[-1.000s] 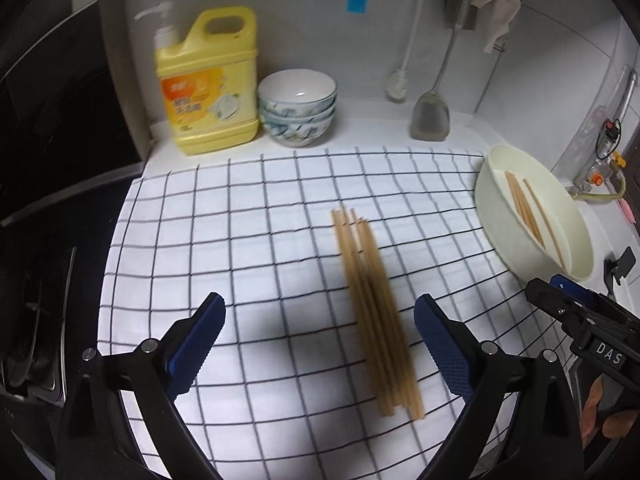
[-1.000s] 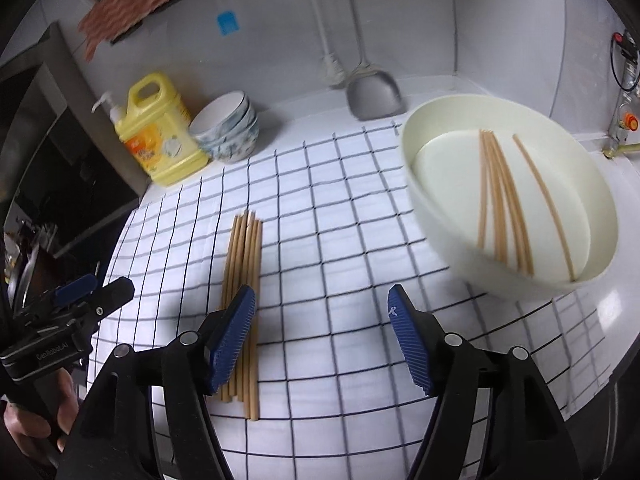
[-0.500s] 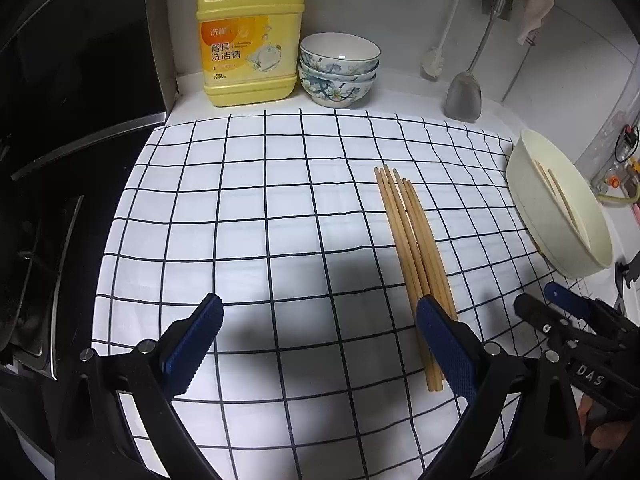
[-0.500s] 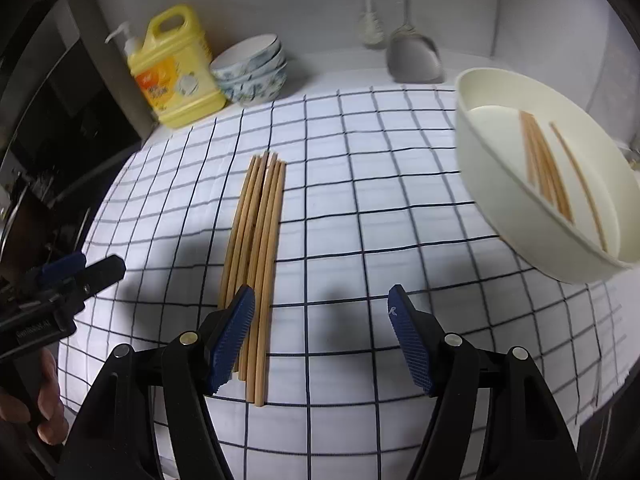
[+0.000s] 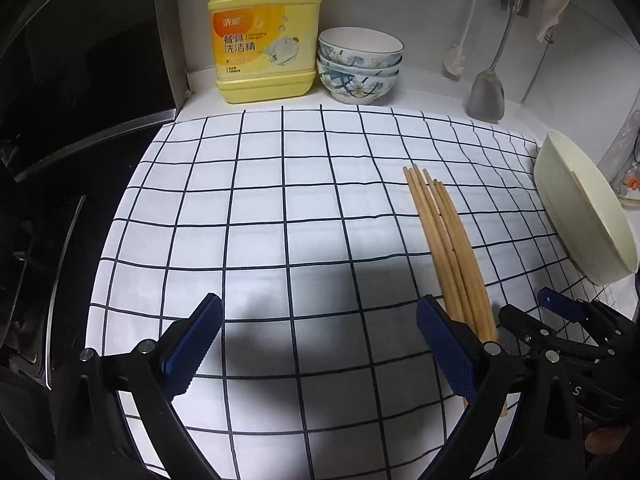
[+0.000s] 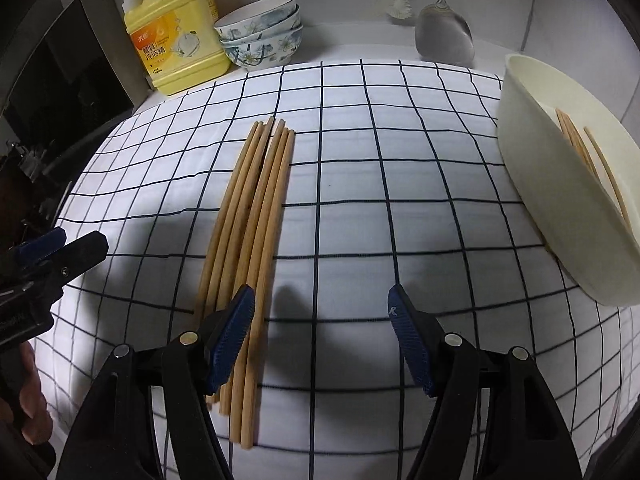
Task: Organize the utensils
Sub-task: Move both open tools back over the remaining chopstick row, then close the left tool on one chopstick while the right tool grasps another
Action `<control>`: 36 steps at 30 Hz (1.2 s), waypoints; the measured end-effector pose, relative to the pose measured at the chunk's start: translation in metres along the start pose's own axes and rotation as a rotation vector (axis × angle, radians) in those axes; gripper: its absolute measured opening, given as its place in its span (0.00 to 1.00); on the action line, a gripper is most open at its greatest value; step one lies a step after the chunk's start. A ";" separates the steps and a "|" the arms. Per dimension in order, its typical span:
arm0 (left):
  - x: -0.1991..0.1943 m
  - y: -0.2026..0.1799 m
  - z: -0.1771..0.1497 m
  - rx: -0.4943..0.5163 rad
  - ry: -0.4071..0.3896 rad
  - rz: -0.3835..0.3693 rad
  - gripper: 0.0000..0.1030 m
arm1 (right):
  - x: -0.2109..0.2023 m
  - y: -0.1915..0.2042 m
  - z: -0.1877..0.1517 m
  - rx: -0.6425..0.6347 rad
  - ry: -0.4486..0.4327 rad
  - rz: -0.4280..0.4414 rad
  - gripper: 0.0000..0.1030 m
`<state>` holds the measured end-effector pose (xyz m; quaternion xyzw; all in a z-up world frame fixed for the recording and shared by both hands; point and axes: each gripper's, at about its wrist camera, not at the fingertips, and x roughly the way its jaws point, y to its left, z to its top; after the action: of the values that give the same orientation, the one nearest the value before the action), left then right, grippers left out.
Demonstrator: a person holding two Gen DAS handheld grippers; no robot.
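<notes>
At the far left stands a yellow detergent jug [image 5: 264, 36] with a pump, its orange label printed in Chinese characters; the small print below them is too fine to read. Just beside it sits a stack of floral bowls [image 5: 360, 66], and a metal spatula [image 5: 486, 96] hangs against the back wall.

The left hand-held gripper [image 5: 318, 344] hovers low over the checked cloth [image 5: 240, 208] that covers the surface, jaws spread wide with nothing between them. Just to the right of its right finger lies the bundle of wooden chopsticks [image 6: 248, 232], side by side, tips pointing toward the wall. The right hand-held gripper [image 6: 320, 336] is also wide open and empty, its left finger over the near ends of the bundle.

These sticks look light, stiff and smooth, so I would expect them to roll or fan apart on the cloth; pinching across the whole bundle near the middle seems safest. Farther right, the cream basin [image 6: 532, 184] holds a few more chopsticks [image 6: 588, 160]. On the left tool's body, seen from the right camera, the lettering is too blurred to read.
</notes>
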<state>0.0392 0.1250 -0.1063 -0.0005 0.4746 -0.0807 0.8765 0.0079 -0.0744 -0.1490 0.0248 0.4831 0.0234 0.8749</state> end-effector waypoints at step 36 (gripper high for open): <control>0.020 -0.024 -0.008 0.038 0.055 -0.031 0.93 | 0.013 0.010 -0.002 -0.131 -0.025 -0.071 0.64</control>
<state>0.0403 0.0991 -0.1258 0.0109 0.4968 -0.1030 0.8617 0.0129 -0.0638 -0.1609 -0.0492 0.4700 0.0238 0.8810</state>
